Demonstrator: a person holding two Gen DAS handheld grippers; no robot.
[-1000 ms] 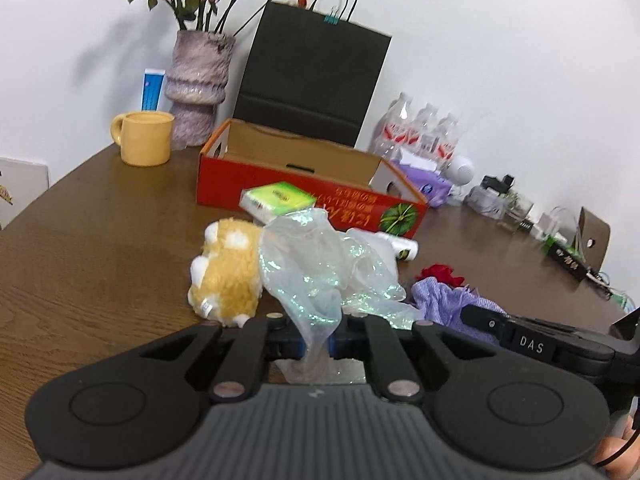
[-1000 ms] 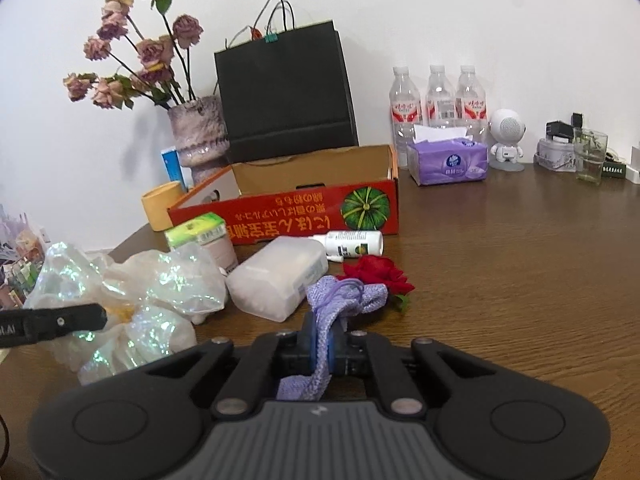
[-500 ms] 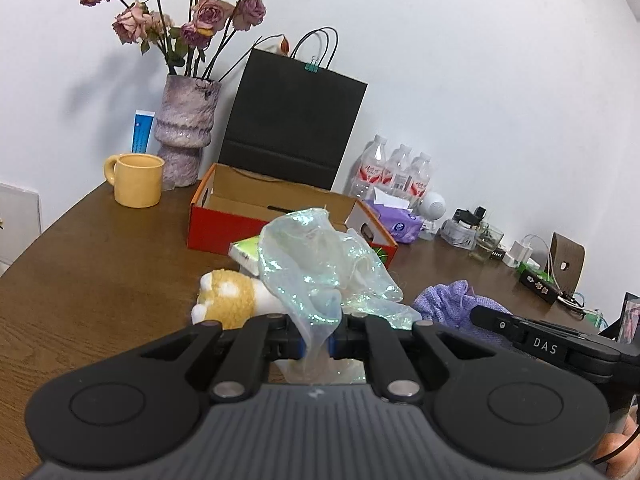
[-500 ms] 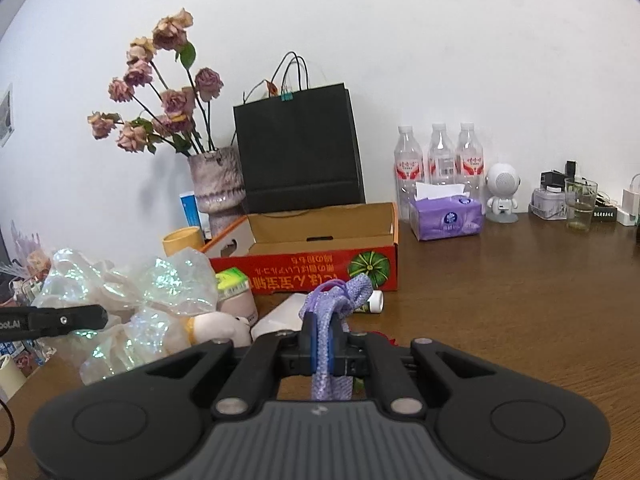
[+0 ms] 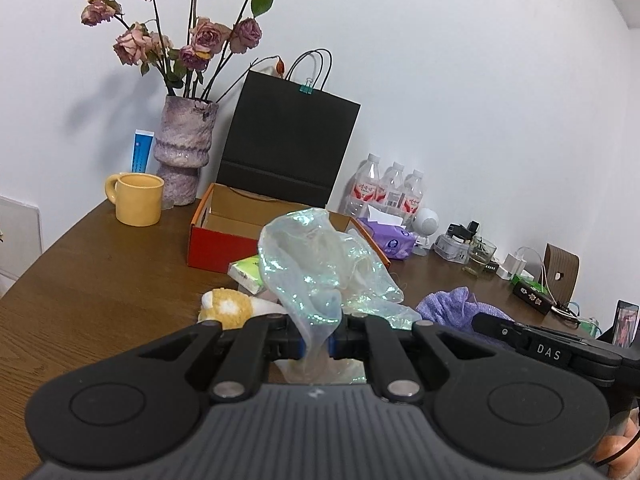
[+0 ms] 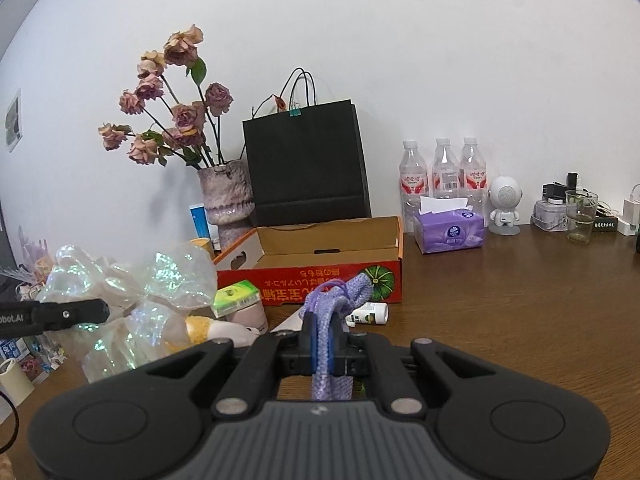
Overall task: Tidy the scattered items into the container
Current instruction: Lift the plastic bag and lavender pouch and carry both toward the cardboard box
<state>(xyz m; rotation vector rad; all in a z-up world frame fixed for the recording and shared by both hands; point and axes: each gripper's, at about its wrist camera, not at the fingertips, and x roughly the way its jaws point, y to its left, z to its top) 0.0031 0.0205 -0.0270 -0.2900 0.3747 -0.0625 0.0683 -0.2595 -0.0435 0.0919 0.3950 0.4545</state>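
My left gripper is shut on a crumpled iridescent plastic bag, held up above the table. My right gripper is shut on a purple knitted cloth, also lifted clear of the wood. Behind both stands the open red cardboard box with a pumpkin picture, its inside bare. On the table in front of it lie a yellow-and-white plush toy, a green tissue pack and a small white bottle. In the left wrist view the purple cloth shows at right.
Behind the box stand a black paper bag, a vase of dried roses, a yellow mug, three water bottles and a purple tissue pack. A glass and small gadgets line the far right of the wooden table.
Both grippers have risen with their loads: the plastic bag and the purple cloth now hang above the table, and the box looks lower and farther in both views.
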